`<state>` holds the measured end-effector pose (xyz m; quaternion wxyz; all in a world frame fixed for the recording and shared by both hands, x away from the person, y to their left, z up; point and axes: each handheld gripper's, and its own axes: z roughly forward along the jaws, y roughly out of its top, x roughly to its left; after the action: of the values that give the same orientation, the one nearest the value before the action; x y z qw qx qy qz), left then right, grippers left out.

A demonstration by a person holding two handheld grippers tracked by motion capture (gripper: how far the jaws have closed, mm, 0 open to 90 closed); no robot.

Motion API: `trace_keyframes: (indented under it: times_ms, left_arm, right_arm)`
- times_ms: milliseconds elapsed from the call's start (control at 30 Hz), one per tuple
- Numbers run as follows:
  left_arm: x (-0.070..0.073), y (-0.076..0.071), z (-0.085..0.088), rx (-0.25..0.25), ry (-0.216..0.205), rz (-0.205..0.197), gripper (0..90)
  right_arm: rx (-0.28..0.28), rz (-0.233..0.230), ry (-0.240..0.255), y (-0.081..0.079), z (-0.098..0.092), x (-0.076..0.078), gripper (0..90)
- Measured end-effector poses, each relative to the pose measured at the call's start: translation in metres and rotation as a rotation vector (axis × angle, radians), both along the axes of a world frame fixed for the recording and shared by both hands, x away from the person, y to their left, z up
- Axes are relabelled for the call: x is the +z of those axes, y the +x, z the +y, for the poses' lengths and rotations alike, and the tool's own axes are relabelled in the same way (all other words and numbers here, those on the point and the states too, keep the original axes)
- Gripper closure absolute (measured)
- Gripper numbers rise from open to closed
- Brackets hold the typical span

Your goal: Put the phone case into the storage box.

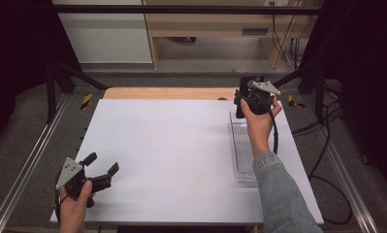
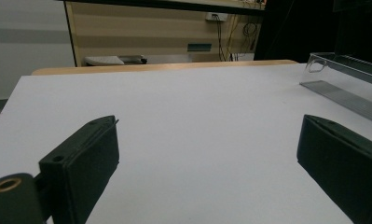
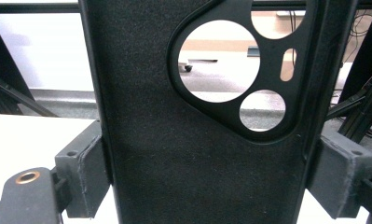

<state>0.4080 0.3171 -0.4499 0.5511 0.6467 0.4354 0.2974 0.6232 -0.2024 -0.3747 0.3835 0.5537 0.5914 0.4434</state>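
Note:
A flat black phone case (image 3: 174, 140), with round and oval camera cut-outs near its top, stands upright between the jaws of my right gripper (image 3: 216, 177). Both pads press on its side edges. In the high view the right gripper (image 1: 245, 97) is held over the far end of a clear plastic tray (image 1: 242, 150), and the case (image 1: 239, 112) hangs below it as a dark strip. My left gripper (image 1: 104, 165) rests near the table's front left corner. Its jaws stand wide apart with nothing between them, and its own view shows bare white table (image 2: 188, 121) past the left gripper (image 2: 207, 154).
The white table (image 1: 171, 155) has a wooden strip (image 1: 167, 93) along its far edge. The clear tray (image 2: 347, 70) lies lengthwise along the right side. Black frame posts (image 1: 53, 82) and cables (image 1: 327, 145) flank the table, and a wooden cabinet (image 1: 205, 29) stands beyond it.

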Motion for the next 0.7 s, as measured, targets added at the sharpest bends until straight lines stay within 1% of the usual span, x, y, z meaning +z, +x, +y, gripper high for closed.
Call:
trace_keyframes:
  times_ms: [100,267,533,700]
  left_arm:
    - [-0.0002,0.0002,-0.0005,-0.004,0.002,0.002,5.7]
    - [-0.0003,0.0004,-0.0016,-0.009,0.009,0.004,5.6]
    - [-0.0003,-0.0001,-0.0022,-0.008,0.007,0.003,5.7]
    - [0.0,-0.0002,-0.0024,-0.009,0.007,0.001,5.7]
  right_arm:
    - [-0.007,0.004,-0.001,0.0013,-0.0011,-0.0025,14.3]
    - [-0.004,0.011,0.003,0.0024,-0.0013,-0.0061,14.3]
    - [-0.01,0.014,-0.012,0.0014,-0.0019,-0.0065,14.3]
    - [-0.01,0.022,-0.005,0.0001,-0.0023,-0.0084,14.2]
